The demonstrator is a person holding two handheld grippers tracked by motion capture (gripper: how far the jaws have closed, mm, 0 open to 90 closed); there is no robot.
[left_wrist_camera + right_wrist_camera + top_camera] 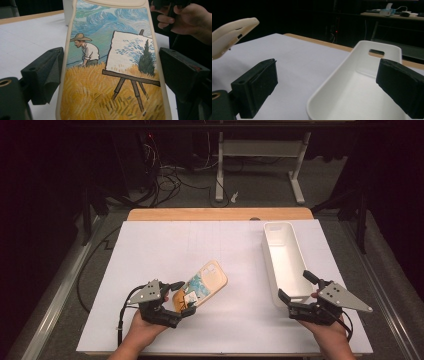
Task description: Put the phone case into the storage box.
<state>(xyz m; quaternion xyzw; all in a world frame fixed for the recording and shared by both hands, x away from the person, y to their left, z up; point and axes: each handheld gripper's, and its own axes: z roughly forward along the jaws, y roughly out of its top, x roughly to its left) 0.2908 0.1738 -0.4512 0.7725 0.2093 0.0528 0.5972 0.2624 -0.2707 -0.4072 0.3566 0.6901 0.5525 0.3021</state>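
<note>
**On the white table: one phone case, one bin, two hand-held grippers**

At the table's (150,245) near edge, left of centre, the left gripper (183,298) carries a cream phone case (205,281). The case sits between the two black jaws, which pinch its long sides at the lower end; its upper end, with the camera cut-outs, points toward the table's middle. In the left gripper view the case (110,75) shows a painted scene: a figure in a straw hat, an easel with a canvas, yellow grass, swirling blue sky. In the right gripper view the case's far end (232,37) hangs raised above the table surface.

Along the right side lies a long white bin (285,260), one short end toward the far edge with a slot handle (376,52).

At the near right corner the right gripper (296,286) has its jaws spread, one over the bin's near end, one outside its left wall, pinching nothing
</note>
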